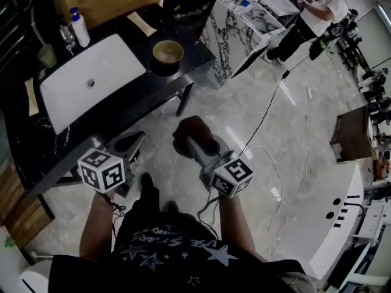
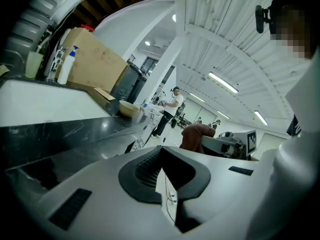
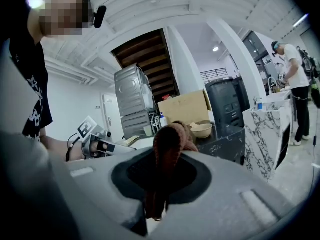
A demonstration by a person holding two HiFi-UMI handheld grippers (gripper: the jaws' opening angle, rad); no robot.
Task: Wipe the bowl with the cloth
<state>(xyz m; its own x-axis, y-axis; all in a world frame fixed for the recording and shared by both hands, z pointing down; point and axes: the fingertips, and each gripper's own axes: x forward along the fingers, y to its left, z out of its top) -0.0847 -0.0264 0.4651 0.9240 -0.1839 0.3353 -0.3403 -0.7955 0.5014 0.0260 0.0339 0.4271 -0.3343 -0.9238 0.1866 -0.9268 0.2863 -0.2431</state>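
Note:
A tan bowl [image 1: 168, 52] stands on the black counter [image 1: 189, 60] near its right end, also visible ahead in the left gripper view [image 2: 129, 108] and the right gripper view [image 3: 202, 129]. My right gripper [image 1: 194, 144] is shut on a brown cloth [image 1: 194, 136], which bunches up between its jaws [image 3: 169, 149] over the floor, short of the counter. My left gripper [image 1: 135, 140] hovers beside the counter's front edge, jaws shut with nothing in them [image 2: 161, 156]. Both are well away from the bowl.
A white sink [image 1: 91, 78] is set in the counter left of the bowl, with a spray bottle [image 1: 79, 28] and a green cup [image 1: 47, 55] behind it. A marble island [image 1: 241, 23] stands to the right, a person [image 1: 317, 17] beyond it. A cable [image 1: 269, 108] trails across the floor.

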